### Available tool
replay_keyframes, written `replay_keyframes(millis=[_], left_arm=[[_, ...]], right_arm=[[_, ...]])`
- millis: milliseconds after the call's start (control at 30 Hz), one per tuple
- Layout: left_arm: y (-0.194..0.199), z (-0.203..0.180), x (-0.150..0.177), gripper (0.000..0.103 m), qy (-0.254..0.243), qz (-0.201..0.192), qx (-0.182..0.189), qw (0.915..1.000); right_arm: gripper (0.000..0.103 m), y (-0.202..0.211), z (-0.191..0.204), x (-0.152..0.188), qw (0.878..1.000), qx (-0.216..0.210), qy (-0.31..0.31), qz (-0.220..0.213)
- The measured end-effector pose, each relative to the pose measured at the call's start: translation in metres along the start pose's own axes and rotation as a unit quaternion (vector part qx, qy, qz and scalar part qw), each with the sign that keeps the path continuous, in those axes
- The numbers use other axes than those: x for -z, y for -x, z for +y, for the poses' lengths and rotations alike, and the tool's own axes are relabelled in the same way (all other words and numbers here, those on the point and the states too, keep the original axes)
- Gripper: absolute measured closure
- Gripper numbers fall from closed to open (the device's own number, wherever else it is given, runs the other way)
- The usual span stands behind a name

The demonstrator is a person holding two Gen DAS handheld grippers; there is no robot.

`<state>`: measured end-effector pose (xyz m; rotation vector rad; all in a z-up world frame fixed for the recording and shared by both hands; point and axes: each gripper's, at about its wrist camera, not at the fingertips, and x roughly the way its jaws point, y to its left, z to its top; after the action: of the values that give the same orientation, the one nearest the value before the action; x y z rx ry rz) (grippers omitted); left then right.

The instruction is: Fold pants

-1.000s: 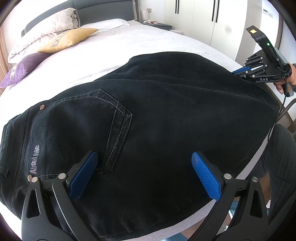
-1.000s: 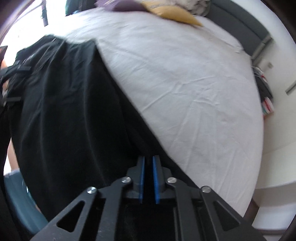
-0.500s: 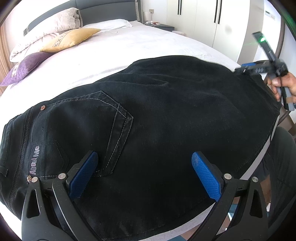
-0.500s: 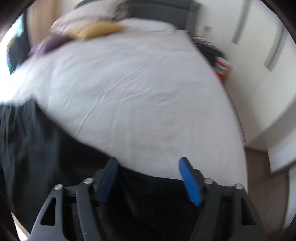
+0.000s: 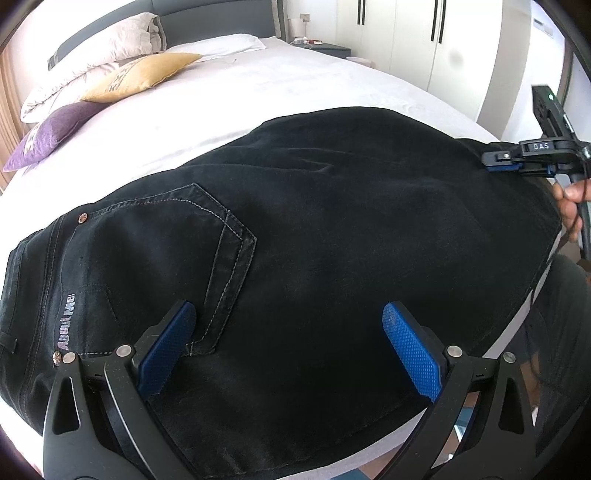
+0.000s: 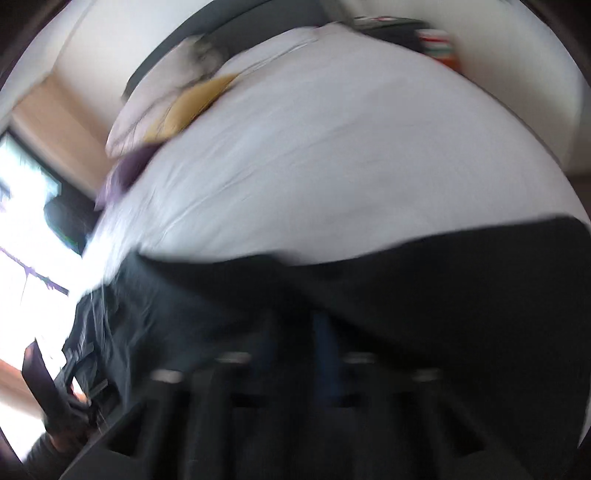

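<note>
Both wrist views tilt down, close over the black pants (image 5: pixel 332 240) on the bed (image 5: pixel 258 96). They share the pillows (image 6: pixel 184 107) at its head.

White bed (image 5: pixel 295 85), grey headboard (image 5: pixel 221 22), pillows (image 5: pixel 110 51), white wardrobe (image 5: pixel 424 33).

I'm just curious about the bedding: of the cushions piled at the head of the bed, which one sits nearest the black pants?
The purple cushion, lowest in the pile. The yellow cushion and the pale pillows lie beyond it, toward the headboard.

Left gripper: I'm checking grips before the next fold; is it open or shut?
Open. The left gripper has its blue pads spread wide above the black pants, pinching nothing.
</note>
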<state>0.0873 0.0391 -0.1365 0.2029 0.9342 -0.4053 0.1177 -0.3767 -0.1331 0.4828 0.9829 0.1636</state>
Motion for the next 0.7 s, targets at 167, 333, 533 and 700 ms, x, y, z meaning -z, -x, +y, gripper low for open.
replay_keyframes(millis=[167,333,533,700], left_arm=[[-0.003,0.000,-0.003,0.000,0.009,0.001,-0.010,0.9999],[-0.003,-0.001,-0.005,0.000,0.010,0.003,-0.015,0.9998],[-0.004,-0.005,-0.010,0.000,0.015,0.008,-0.022,0.9996],[-0.006,-0.005,-0.008,0.000,0.013,0.006,-0.023,0.9996]], right_arm=[[0.103,0.036,-0.065,-0.013,0.993,0.095,-0.040,-0.048],[0.089,0.083,-0.072,-0.017,0.978,0.163,-0.080,-0.103],[0.048,0.076,0.000,0.003,0.996,0.000,-0.022,-0.085],[0.064,0.068,-0.082,0.027,0.988,0.078,-0.127,-0.040]])
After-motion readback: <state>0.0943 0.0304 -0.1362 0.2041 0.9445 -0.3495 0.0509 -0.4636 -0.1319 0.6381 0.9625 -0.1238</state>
